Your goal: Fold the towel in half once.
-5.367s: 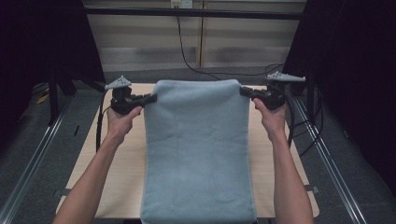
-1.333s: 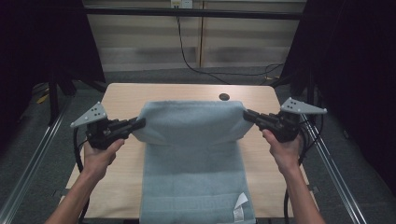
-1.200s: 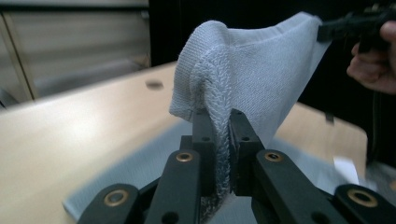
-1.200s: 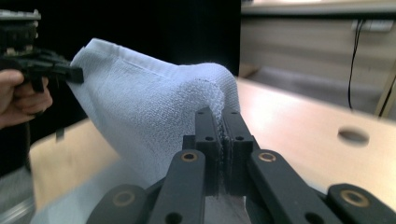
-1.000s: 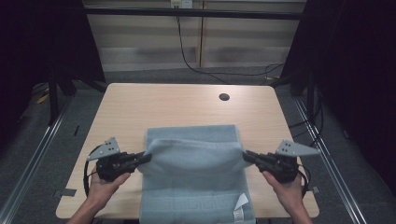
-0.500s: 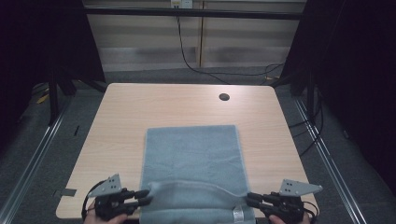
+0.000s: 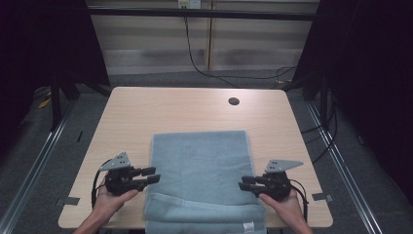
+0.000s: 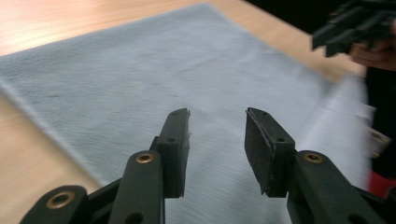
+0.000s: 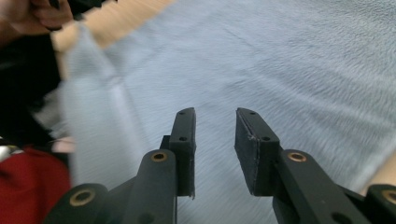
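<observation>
A blue-grey towel [image 7: 199,173] lies flat on the wooden worktop [image 7: 146,109], folded over itself, with its near end hanging past the worktop's near edge, where a small white label [image 7: 249,226] shows. The towel sits at the middle of the near half; the far half of the worktop is bare apart from a round dark hole [image 7: 234,101].

The left claw [image 7: 152,175] is held in the person's left hand [image 7: 109,200] at the towel's left edge, pointing inward. In the left gripper view its jaws stand apart over the towel [image 8: 140,79] with nothing between them.

The right claw [image 7: 242,183] is held in the right hand [image 7: 285,204] at the towel's right edge, pointing inward. In the right gripper view its jaws also stand apart over the towel [image 9: 289,65], gripping nothing.
</observation>
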{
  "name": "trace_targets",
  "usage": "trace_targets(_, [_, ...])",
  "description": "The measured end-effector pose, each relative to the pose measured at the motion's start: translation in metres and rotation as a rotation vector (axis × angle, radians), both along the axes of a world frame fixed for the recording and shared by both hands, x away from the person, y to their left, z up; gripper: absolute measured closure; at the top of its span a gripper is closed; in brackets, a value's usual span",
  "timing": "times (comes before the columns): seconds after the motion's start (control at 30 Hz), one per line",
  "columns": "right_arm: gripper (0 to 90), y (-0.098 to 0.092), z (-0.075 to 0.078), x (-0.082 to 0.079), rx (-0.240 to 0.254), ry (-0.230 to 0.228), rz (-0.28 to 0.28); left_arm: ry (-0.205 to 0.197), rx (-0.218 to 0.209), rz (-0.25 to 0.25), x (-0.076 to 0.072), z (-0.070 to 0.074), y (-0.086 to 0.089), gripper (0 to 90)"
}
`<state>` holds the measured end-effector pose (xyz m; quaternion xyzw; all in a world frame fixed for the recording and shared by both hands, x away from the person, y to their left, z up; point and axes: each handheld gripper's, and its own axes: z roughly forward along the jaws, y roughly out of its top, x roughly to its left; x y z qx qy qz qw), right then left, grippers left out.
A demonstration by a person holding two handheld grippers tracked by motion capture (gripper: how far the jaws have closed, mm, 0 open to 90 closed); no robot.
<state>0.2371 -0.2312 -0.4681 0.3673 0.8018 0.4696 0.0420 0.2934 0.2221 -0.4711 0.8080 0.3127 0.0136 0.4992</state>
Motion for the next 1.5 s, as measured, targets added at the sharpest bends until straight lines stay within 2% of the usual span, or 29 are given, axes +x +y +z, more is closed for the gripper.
trace_targets(0.07, [68.6, 0.005, -0.006, 0.017, -0.005, 0.021, 0.005, 0.001, 0.044, 0.017, 0.011, -0.007, -0.004, 59.6])
trace_targets(0.1, [68.6, 0.008, -0.007, 0.021, -0.019, 0.023, 0.001, 0.015, 0.065, 0.016, 0.018, -0.012, -0.007, 59.3])
trace_targets(0.13, [68.2, 0.011, -0.011, 0.029, -0.045, 0.018, -0.005, 0.02, 0.075, 0.025, 0.023, -0.017, -0.01, 59.1])
trace_targets(0.2, [66.9, 0.013, -0.018, 0.042, -0.064, 0.04, -0.015, 0.044, 0.085, 0.034, 0.031, -0.023, -0.014, 57.7])
trace_targets(0.27, [66.8, 0.016, -0.024, 0.049, -0.095, 0.058, -0.02, 0.036, 0.127, 0.047, 0.034, -0.028, -0.018, 58.6])
trace_targets(0.3, [66.8, 0.017, -0.026, 0.05, -0.115, 0.058, -0.026, 0.033, 0.154, 0.03, 0.032, -0.032, -0.02, 59.7])
trace_targets(0.33, [66.4, 0.018, -0.028, 0.049, -0.133, 0.071, -0.019, 0.011, 0.16, 0.021, 0.029, -0.034, -0.021, 59.3])
trace_targets(0.4, [65.9, 0.019, -0.03, 0.043, -0.152, 0.071, -0.017, 0.01, 0.15, 0.009, 0.024, -0.034, -0.021, 58.6])
trace_targets(0.5, [66.7, 0.017, -0.03, 0.027, -0.134, 0.107, -0.016, 0.011, 0.135, -0.019, 0.016, -0.036, -0.018, 58.7])
trace_targets(0.6, [66.9, 0.018, -0.029, 0.009, -0.162, 0.093, -0.003, 0.014, 0.135, -0.038, 0.006, -0.035, -0.017, 59.3])
trace_targets(0.8, [67.0, 0.016, -0.03, -0.016, -0.125, 0.108, 0.01, 0.032, 0.131, -0.048, -0.018, -0.034, -0.014, 59.4])
trace_targets(0.9, [67.0, 0.016, -0.029, -0.026, -0.125, 0.118, 0.023, 0.021, 0.142, -0.067, -0.03, -0.033, -0.011, 59.4])
trace_targets(1.0, [67.0, 0.017, -0.029, -0.033, -0.116, 0.132, 0.033, 0.046, 0.126, -0.066, -0.035, -0.033, -0.008, 59.4])
trace_targets(1.1, [66.8, 0.019, -0.028, -0.042, -0.119, 0.143, 0.044, 0.054, 0.116, -0.079, -0.04, -0.033, -0.006, 58.7])
trace_targets(1.13, [66.6, 0.02, -0.028, -0.045, -0.119, 0.146, 0.045, 0.063, 0.116, -0.079, -0.042, -0.032, -0.006, 58.0])
trace_targets(1.2, [65.6, 0.021, -0.027, -0.051, -0.121, 0.142, 0.053, 0.051, 0.131, -0.091, -0.045, -0.031, -0.006, 56.3])
trace_targets(1.23, [64.2, 0.022, -0.025, -0.053, -0.121, 0.146, 0.055, 0.062, 0.125, -0.095, -0.044, -0.031, -0.006, 55.6])
trace_targets(1.27, [63.2, 0.021, -0.023, -0.052, -0.115, 0.132, 0.052, 0.074, 0.122, -0.096, -0.041, -0.03, -0.007, 54.3])
trace_targets(1.3, [63.8, 0.019, -0.02, -0.048, -0.106, 0.111, 0.051, 0.066, 0.129, -0.096, -0.038, -0.028, -0.007, 54.3])
trace_targets(1.37, [63.1, 0.014, -0.014, -0.038, -0.102, 0.078, 0.036, 0.024, 0.131, -0.07, -0.031, -0.022, -0.009, 52.9])
trace_targets(1.43, [61.2, 0.005, -0.008, -0.021, -0.071, 0.055, -0.016, 0.012, 0.11, -0.053, -0.018, -0.016, -0.009, 51.7])
trace_targets(1.5, [59.6, -0.004, -0.003, 0.0, -0.105, 0.017, -0.072, -0.005, 0.106, -0.016, -0.004, -0.013, -0.01, 51.8])
